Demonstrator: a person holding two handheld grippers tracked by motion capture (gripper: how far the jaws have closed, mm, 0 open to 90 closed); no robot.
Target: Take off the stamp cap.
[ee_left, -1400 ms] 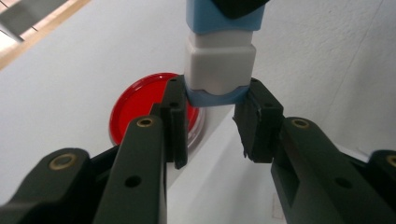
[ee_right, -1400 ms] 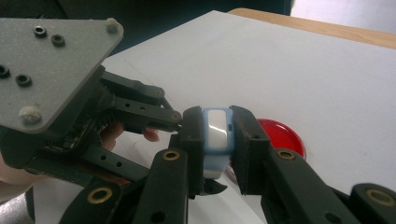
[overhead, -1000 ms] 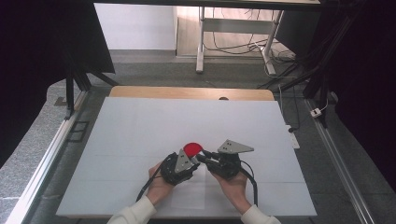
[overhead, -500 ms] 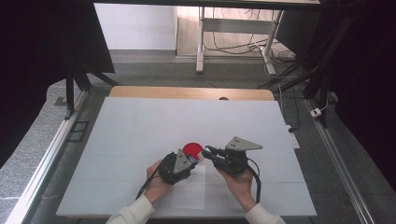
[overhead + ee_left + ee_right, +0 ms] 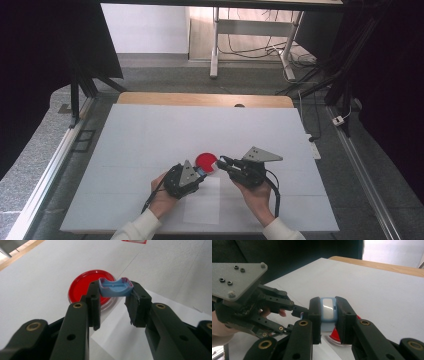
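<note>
A red round dish (image 5: 204, 160) lies on the white table (image 5: 150, 135), just ahead of both hands. My left gripper (image 5: 202, 171) is shut on a small blue curved piece with a pink rim (image 5: 115, 287), held at its fingertips above the dish (image 5: 82, 287). My right gripper (image 5: 220, 162) is shut on a light blue block with a white face (image 5: 328, 308), also over the dish (image 5: 337, 337). In the right gripper view the left gripper (image 5: 298, 311) reaches in from the left, its tips almost against my right jaw.
A white paper sheet (image 5: 202, 205) lies under the hands near the front edge. A wooden strip (image 5: 200, 98) runs along the table's far edge. A red-and-white item (image 5: 133, 241) lies farther off on the table in the left gripper view.
The right gripper has shifted a little to the right, away from the left gripper. The left gripper and red dish stay in place.
</note>
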